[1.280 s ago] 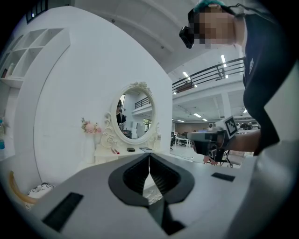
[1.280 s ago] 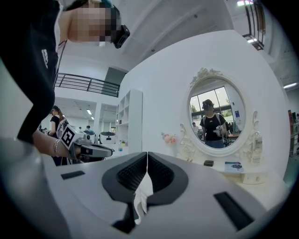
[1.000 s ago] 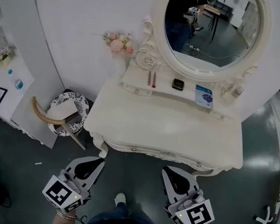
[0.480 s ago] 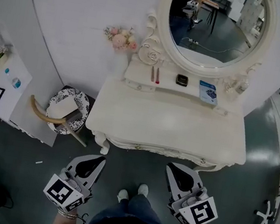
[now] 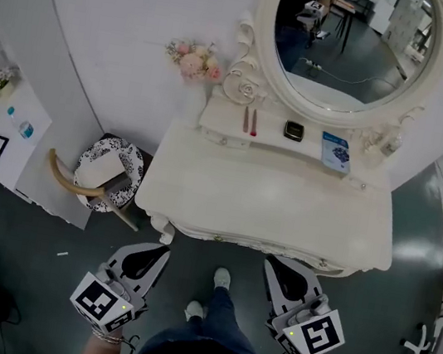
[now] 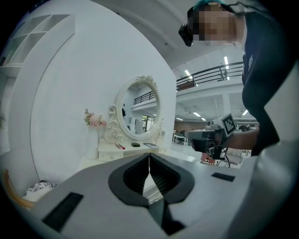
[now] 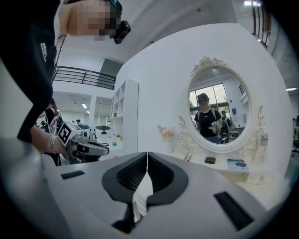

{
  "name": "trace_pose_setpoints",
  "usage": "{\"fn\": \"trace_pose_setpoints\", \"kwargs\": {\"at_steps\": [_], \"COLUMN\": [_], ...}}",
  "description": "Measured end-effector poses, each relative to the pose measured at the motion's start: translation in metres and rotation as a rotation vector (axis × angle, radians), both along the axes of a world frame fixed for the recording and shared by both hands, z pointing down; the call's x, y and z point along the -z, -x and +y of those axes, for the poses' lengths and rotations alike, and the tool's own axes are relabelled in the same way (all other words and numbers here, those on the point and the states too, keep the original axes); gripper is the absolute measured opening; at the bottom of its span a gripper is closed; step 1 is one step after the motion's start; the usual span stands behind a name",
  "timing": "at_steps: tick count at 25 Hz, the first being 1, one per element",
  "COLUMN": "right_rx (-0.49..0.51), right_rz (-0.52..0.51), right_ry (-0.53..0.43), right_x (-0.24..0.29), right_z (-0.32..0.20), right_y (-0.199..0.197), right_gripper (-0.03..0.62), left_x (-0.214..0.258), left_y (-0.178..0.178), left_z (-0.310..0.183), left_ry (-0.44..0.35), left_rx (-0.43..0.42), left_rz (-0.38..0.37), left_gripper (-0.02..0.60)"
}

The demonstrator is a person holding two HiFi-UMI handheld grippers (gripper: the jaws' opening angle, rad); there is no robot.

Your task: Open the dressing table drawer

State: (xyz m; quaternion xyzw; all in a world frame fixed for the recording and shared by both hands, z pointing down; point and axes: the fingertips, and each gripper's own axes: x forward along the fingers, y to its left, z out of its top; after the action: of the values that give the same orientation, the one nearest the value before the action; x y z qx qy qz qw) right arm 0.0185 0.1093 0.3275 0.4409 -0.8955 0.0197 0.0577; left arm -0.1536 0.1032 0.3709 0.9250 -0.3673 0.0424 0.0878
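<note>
Your left gripper (image 5: 157, 252) shows at the lower left of the head view and your right gripper (image 5: 272, 265) at the lower right, one on either side of your leg and shoe (image 5: 222, 278). Both point up the frame toward the dressing table (image 5: 269, 197), which fills the centre. Each gripper view shows its jaws closed, tips pressed together with nothing between them. The drawer (image 5: 264, 246) sits in the front edge of the worktop, just above both grippers in the picture. Its front lies flush with the table's edge, and neither gripper touches it. At the top of the frame the oval mirror (image 5: 353, 43) stands over a narrow raised shelf (image 5: 222, 126). On that shelf, from left to right, lie two slim sticks (image 5: 250, 121), a small dark case (image 5: 294, 130) and a blue booklet (image 5: 336, 151). A bunch of pink flowers (image 5: 195, 60) stands at the upper left of the table, beside the mirror's carved frame. To the left of the table, against the white wall, is a stool with a black-and-white patterned seat (image 5: 108, 174). In the left gripper view the right gripper appears at the right edge, level with the shelf.
</note>
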Motion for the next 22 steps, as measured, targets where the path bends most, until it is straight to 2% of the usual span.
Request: {"fn": "trace_pose_setpoints", "kwargs": {"at_steps": [4, 22], "right_rx": [0.033, 0.083], "right_rz": [-0.026, -0.014], "right_ry": [-0.011, 0.006], "right_x": [0.008, 0.011], "right_z": [-0.026, -0.144], "right_y": [0.002, -0.019], "right_gripper": [0.018, 0.018], "left_x": [0.004, 0.019], "left_y": [-0.005, -0.026], "left_z": [-0.022, -0.129], "left_ry": [-0.006, -0.017], "left_rx": [0.008, 0.063], "left_rz": [-0.007, -0.014], "left_gripper": [0.017, 0.017]}}
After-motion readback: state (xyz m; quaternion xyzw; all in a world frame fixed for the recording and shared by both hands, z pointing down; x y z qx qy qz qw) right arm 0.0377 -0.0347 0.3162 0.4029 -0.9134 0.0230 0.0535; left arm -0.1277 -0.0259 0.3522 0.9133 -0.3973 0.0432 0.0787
